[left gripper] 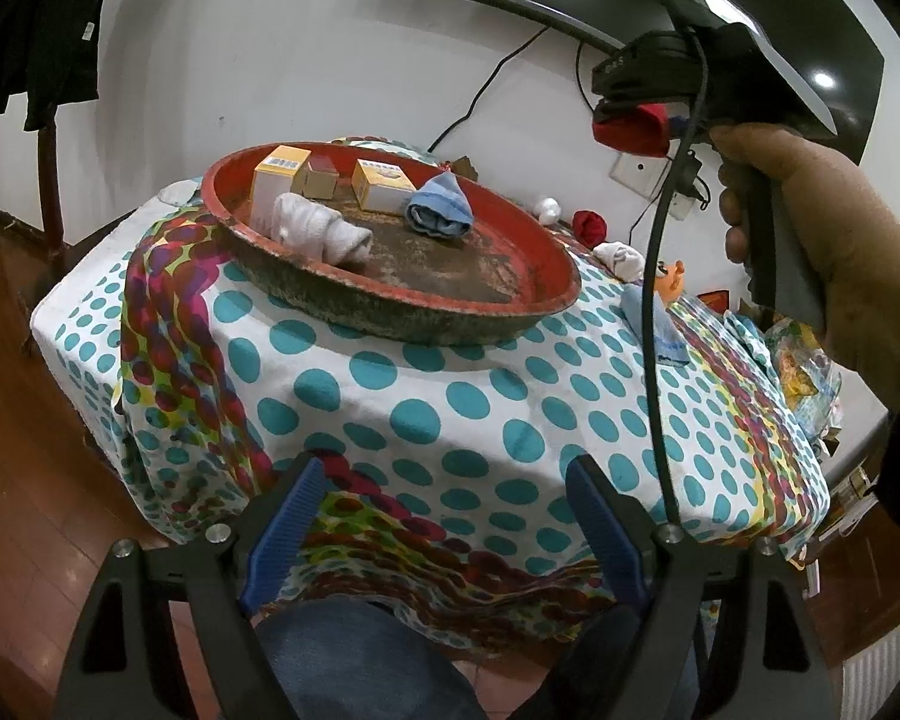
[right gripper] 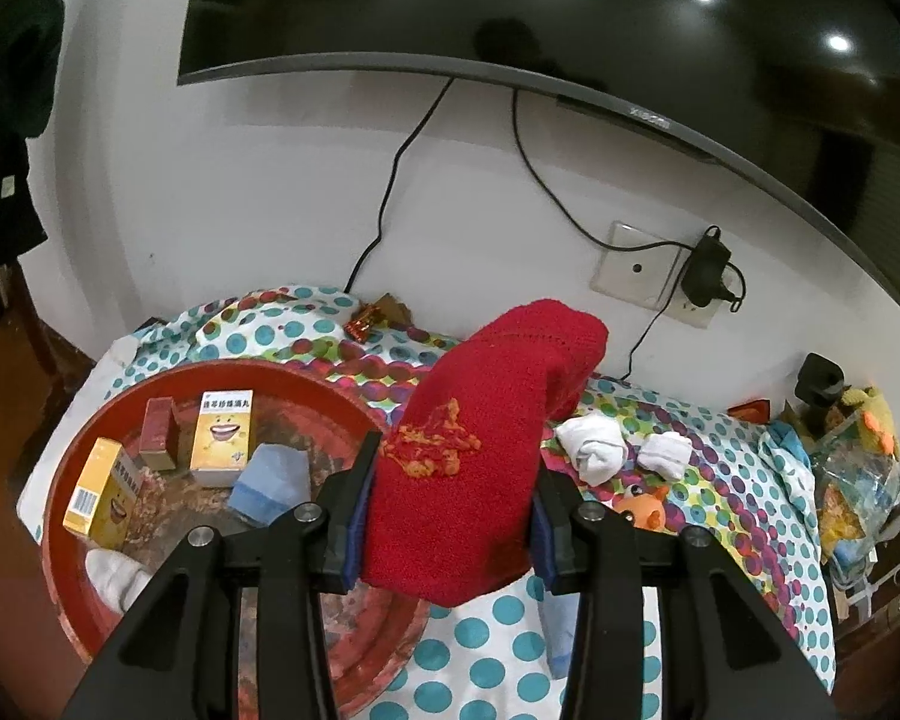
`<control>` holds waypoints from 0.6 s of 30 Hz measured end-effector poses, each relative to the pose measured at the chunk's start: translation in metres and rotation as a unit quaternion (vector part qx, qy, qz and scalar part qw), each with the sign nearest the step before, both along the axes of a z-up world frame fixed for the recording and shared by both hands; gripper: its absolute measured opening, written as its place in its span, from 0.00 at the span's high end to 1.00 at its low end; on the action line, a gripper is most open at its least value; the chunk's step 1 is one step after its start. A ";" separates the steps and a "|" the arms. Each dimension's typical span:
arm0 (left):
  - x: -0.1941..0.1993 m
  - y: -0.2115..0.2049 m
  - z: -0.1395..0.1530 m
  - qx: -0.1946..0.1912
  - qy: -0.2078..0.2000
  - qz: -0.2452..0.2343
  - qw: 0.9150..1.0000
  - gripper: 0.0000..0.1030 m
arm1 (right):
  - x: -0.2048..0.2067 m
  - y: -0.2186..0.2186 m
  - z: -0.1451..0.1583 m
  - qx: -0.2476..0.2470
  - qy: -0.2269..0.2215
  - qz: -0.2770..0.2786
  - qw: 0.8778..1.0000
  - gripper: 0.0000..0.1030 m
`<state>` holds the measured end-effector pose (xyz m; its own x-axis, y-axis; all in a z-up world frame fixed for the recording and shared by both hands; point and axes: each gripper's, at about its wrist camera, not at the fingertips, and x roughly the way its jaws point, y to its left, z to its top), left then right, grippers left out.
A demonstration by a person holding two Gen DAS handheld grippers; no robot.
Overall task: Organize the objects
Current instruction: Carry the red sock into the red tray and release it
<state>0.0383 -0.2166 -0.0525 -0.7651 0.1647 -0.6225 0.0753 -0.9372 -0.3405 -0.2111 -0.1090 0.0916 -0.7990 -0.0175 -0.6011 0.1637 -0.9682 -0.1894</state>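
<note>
**Red sock held over the table, tray to its left**

At far left sits the red tray (right gripper: 75,462), already holding three small boxes, a blue sock (right gripper: 270,483) and a white sock (left gripper: 318,228). My left gripper (left gripper: 444,516) hangs near the table's (left gripper: 426,384) near edge, jaws apart, nothing between them.

To the right, my right gripper (right gripper: 447,525) is clamped on a red sock (right gripper: 480,420), pads pressing both sides of its lower end. The rest stands up past the fingertips, above the tray's right rim. The sock looks light, soft and floppy, not fragile; I judge a mid-body pinch holds it best, since knit grips well.

Farther right, two white sock rolls (right gripper: 594,447) lie loose on the dotted cloth.
</note>
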 end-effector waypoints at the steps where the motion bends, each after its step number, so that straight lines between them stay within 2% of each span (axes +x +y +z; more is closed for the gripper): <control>1: 0.000 0.001 -0.001 0.000 -0.001 0.000 1.000 0.18 | 0.000 -0.003 -0.003 0.006 -0.002 0.003 1.000 0.61; 18: -0.003 -0.001 -0.003 0.005 -0.009 0.006 1.000 0.18 | 0.009 -0.029 -0.057 0.035 -0.053 0.049 0.997 0.59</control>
<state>0.0349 -0.2176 -0.0551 -0.7564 0.1610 -0.6340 0.0933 -0.9328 -0.3481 -0.2024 -0.1384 0.0348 -0.7277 -0.0471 -0.6843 0.2795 -0.9314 -0.2331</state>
